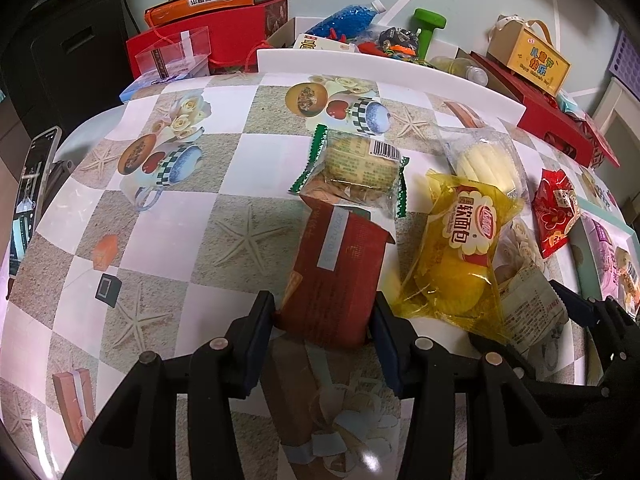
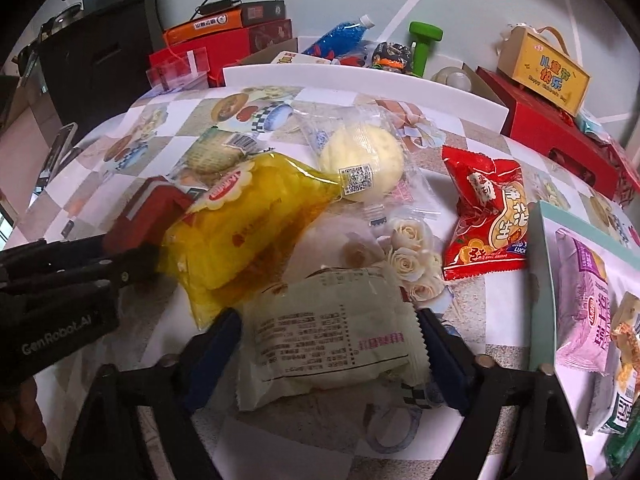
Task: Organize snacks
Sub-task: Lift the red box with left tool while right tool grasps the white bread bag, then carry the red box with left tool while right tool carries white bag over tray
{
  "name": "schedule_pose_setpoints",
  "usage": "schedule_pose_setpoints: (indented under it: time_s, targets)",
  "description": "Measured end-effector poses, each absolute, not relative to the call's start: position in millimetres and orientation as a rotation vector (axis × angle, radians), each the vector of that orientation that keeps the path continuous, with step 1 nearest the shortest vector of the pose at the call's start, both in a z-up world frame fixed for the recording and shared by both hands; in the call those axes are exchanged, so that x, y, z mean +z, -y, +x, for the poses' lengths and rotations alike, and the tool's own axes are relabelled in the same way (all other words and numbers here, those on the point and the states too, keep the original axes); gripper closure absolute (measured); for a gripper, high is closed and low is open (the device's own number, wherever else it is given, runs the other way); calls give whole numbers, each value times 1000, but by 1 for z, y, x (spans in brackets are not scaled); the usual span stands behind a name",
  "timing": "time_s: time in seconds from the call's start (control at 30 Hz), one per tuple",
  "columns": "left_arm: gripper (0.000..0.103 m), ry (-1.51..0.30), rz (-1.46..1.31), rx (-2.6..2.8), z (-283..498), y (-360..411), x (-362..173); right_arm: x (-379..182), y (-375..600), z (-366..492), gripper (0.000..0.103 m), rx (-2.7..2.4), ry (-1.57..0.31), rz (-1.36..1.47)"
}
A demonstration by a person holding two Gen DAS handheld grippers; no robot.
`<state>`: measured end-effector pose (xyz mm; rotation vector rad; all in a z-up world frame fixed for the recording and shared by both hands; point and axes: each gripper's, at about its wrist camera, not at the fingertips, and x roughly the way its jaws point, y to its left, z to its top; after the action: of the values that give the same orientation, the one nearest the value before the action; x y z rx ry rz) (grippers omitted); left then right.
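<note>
My left gripper (image 1: pixel 324 316) is shut on the near end of a dark red snack packet (image 1: pixel 336 268), which lies on the table; it also shows in the right wrist view (image 2: pixel 156 204). My right gripper (image 2: pixel 330 344) is shut on a pale cream snack packet (image 2: pixel 328 332) with printed text, seen at the right in the left wrist view (image 1: pixel 532 312). Between them lies a yellow bread bag (image 1: pixel 460 248) (image 2: pixel 244 224). A green-edged biscuit pack (image 1: pixel 356 168), a clear-wrapped white bun (image 2: pixel 362 164) and a red peanut packet (image 2: pixel 486 220) lie beyond.
A teal-rimmed tray (image 2: pixel 542 280) at the right holds a pink packet (image 2: pixel 584 304) and other snacks. A white board (image 1: pixel 392 76) edges the table's far side, with red boxes (image 1: pixel 224 36), a yellow gift box (image 2: pixel 544 72), a green dumbbell (image 2: pixel 424 40) and a blue-bead bottle behind. A phone (image 1: pixel 30 192) stands left.
</note>
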<state>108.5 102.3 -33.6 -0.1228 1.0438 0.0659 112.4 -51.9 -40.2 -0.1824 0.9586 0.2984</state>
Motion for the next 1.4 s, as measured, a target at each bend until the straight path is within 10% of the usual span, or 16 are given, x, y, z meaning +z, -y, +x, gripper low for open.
schedule_pose_setpoints:
  time_s: [0.63, 1.4]
  targets:
    - [53, -1015, -165, 47, 110, -105, -34, -31, 69, 114, 41, 261, -942, -94]
    - [54, -864, -170, 7, 95, -96, 23, 20, 101, 100, 42, 210, -816, 10]
